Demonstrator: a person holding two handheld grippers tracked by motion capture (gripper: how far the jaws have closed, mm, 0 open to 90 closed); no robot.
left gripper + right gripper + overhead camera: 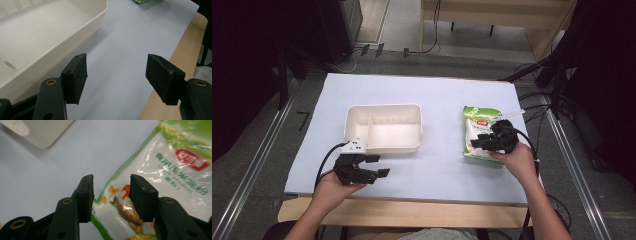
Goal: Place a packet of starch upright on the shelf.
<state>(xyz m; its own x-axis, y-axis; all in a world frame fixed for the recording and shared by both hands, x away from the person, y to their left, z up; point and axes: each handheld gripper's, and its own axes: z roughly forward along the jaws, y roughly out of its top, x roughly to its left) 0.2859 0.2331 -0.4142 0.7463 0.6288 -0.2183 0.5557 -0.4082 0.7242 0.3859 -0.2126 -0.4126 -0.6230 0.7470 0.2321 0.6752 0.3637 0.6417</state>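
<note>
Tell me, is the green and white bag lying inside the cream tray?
No, the bag lies on the white sheet to the right of the tray, apart from it.

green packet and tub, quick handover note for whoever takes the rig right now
Right gripper: jaws part open astride the packet's left edge, pads not pressing it.
Left gripper: open, nothing between the jaws, near the tub's front wall.
Packet lies flat on the white mat, right of the tub and apart from it.
Tub holds nothing.
Done: nothing moved into the tub.
Left, probably: grip the packet and put it in the tub.
</note>
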